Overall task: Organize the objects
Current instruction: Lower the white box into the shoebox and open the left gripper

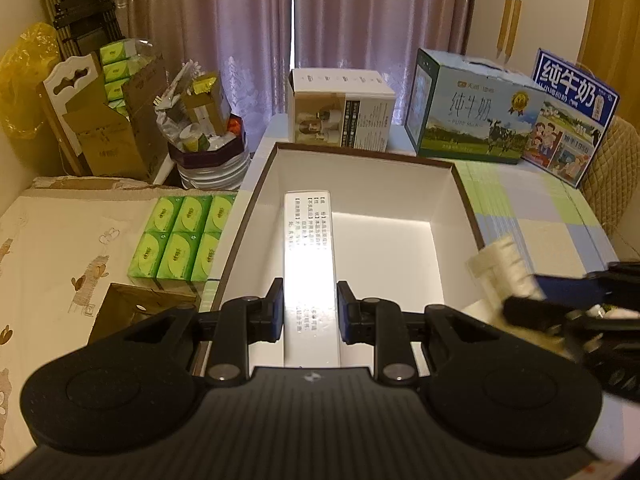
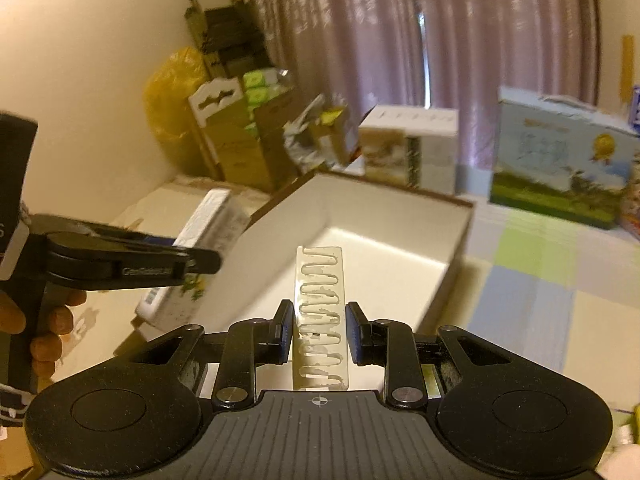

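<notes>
White carton (image 1: 310,264) clamped in left fingers (image 1: 276,312); right fingers (image 2: 285,330) grip blurred strip (image 2: 320,320).

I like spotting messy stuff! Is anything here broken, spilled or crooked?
Nothing is spilled or broken. The bin by the curtain is overstuffed, with packaging poking out at angles. The white box and clear strip sit straight in their grippers.

Warm, dim indoor light is tinting both views yellow. Daylight is seeping through the gap in the curtains (image 1: 291,20) at the far side. Glare is washing out the print on the long white box (image 1: 310,264), and a bright band is crossing the floor of the open carton (image 1: 452,188). The right wrist view is smearing with motion blur; the left is staying sharper. Fisheye bending is darkening all corners.
</notes>
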Action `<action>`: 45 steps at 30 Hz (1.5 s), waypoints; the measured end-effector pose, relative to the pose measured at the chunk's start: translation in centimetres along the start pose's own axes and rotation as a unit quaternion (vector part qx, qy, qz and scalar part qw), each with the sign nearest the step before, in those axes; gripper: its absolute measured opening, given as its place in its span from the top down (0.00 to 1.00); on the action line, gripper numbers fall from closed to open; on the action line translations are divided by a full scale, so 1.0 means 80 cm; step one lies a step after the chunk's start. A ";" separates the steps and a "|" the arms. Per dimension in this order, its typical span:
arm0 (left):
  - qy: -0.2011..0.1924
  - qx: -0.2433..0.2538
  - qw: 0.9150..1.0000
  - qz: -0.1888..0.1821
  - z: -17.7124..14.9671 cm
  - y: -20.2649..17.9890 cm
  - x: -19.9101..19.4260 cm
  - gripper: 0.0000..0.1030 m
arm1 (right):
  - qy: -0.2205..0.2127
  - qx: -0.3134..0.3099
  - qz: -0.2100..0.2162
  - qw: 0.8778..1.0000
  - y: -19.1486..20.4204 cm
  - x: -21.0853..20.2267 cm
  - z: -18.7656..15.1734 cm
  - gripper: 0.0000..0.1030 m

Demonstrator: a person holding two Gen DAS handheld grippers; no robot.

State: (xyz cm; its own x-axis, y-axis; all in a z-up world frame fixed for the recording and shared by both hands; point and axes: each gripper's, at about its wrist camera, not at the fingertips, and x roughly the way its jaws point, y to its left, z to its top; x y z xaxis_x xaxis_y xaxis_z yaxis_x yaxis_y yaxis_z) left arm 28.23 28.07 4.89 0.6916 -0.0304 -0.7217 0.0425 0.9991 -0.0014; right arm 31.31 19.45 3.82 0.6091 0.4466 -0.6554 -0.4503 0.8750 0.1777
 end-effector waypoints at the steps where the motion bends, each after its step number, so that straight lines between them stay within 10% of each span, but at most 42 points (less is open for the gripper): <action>1: 0.003 0.002 1.000 0.000 -0.001 0.001 0.004 0.79 | 0.007 -0.002 0.000 1.000 0.004 0.008 -0.001 0.77; 45: 0.155 0.036 0.986 -0.044 -0.047 0.011 0.122 0.75 | 0.111 0.000 -0.017 0.994 -0.005 0.108 -0.027 0.77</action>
State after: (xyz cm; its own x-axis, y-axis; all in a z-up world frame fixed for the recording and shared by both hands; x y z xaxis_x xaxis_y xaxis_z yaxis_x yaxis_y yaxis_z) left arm 32.31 28.79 -4.72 0.4290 -0.0943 -0.8984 0.1515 0.9880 -0.0314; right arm 35.33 22.58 -3.46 0.4646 0.3641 -0.8072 -0.4310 0.8893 0.1530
